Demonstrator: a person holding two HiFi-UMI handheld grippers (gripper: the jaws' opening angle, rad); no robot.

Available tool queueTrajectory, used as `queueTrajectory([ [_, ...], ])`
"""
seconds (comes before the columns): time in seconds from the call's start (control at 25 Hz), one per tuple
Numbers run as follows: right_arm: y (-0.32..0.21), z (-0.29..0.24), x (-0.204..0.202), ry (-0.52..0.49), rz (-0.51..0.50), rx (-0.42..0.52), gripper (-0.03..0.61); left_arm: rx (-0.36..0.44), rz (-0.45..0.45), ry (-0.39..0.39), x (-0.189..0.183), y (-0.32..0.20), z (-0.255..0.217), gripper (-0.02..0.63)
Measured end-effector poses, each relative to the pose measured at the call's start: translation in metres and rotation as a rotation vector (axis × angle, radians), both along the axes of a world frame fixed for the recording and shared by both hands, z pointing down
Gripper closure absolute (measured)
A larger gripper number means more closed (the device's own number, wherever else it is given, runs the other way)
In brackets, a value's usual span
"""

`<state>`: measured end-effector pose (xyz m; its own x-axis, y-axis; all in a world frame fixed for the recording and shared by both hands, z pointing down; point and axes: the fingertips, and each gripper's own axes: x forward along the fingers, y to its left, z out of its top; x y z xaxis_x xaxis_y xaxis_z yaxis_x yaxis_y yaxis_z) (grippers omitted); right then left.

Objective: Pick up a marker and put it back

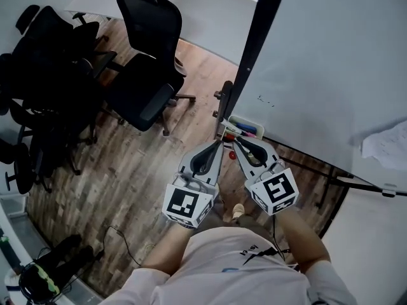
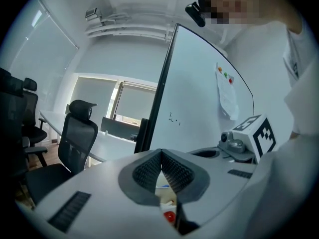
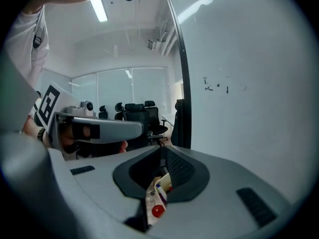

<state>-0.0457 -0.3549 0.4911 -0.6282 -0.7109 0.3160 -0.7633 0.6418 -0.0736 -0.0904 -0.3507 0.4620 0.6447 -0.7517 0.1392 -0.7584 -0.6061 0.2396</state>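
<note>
Several markers (image 1: 248,131) lie in a small white tray (image 1: 238,121) at the foot of the whiteboard (image 1: 318,62). My left gripper (image 1: 220,143) and right gripper (image 1: 236,141) are held side by side just short of the tray, both pointing at it. Each is shut with nothing between its pads. In the left gripper view the left gripper (image 2: 161,152) has its jaws meeting at the tip. In the right gripper view the right gripper (image 3: 162,149) is closed too, and a marker (image 3: 160,192) in the tray shows below the pads.
A red knob (image 1: 233,154) sits under the tray, and the black board post (image 1: 254,37) rises beside it. Black office chairs (image 1: 146,75) stand left on the wood floor. A paper sheet (image 1: 385,145) hangs on the board at right.
</note>
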Motion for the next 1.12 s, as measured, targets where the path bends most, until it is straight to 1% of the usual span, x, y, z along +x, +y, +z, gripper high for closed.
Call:
queueTrajectory([
  [0.04,-0.004,0.005,-0.002,0.017,0.002,-0.003,0.555,-0.004,0.003,0.0,-0.001,-0.003,0.003,0.602],
  [0.12,-0.012,0.015,-0.006,0.048,0.001,-0.01,0.518,-0.006,0.007,-0.002,-0.004,-0.009,0.009,0.603],
  [0.16,-0.016,0.02,-0.008,0.061,0.001,-0.013,0.509,-0.007,0.008,-0.005,-0.006,-0.011,0.012,0.602],
  [0.32,-0.028,0.04,-0.014,0.132,0.003,-0.018,0.506,-0.023,0.006,-0.009,-0.013,-0.018,0.027,0.601],
  [0.56,-0.042,0.067,-0.02,0.238,-0.004,-0.032,0.485,-0.032,0.004,0.002,-0.018,-0.026,0.035,0.602],
  [0.8,-0.052,0.078,-0.025,0.295,0.006,-0.031,0.476,-0.04,0.002,0.007,-0.023,-0.029,0.036,0.601],
  [0.96,-0.055,0.085,-0.022,0.348,0.032,-0.034,0.476,-0.041,-0.006,0.006,-0.027,-0.03,0.038,0.603],
  [1.12,-0.056,0.086,-0.023,0.373,0.039,-0.034,0.477,-0.048,-0.007,0.007,-0.03,-0.031,0.039,0.602],
])
